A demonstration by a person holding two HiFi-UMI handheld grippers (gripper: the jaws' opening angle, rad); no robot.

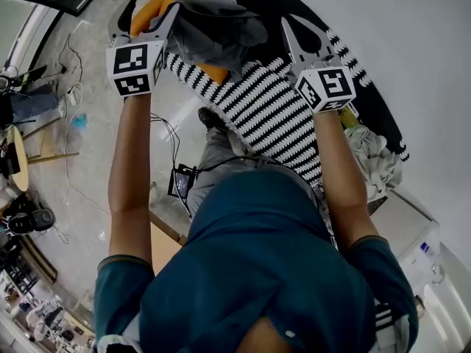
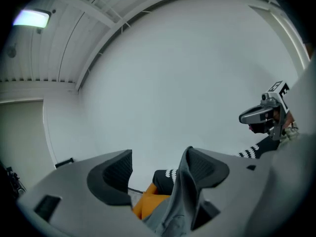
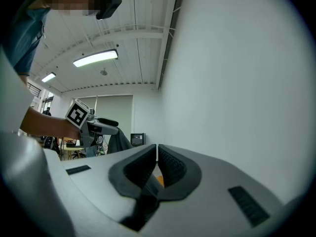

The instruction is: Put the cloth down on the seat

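Observation:
A grey cloth (image 1: 217, 28) hangs bunched over the orange seat cushion (image 1: 158, 2) and the black-and-white striped cover (image 1: 257, 101). My left gripper (image 1: 153, 6) is open at the upper left. The cloth (image 2: 180, 201) is draped over its right finger only; the pads do not press it, and orange cushion (image 2: 148, 201) shows between the jaws of the left gripper (image 2: 158, 167). My right gripper (image 1: 288, 28) hovers over the striped cover, to the right of the cloth, shut with nothing seen in it. In its own view the right gripper (image 3: 157, 154) has its pads together.
A pale heap of clothes (image 1: 372, 157) lies at the right of the striped cover. Cables and a small black device (image 1: 180, 181) are on the floor by my legs. A white wall (image 2: 187, 83) stands behind the seat, and desks with clutter sit at the far left (image 1: 18, 160).

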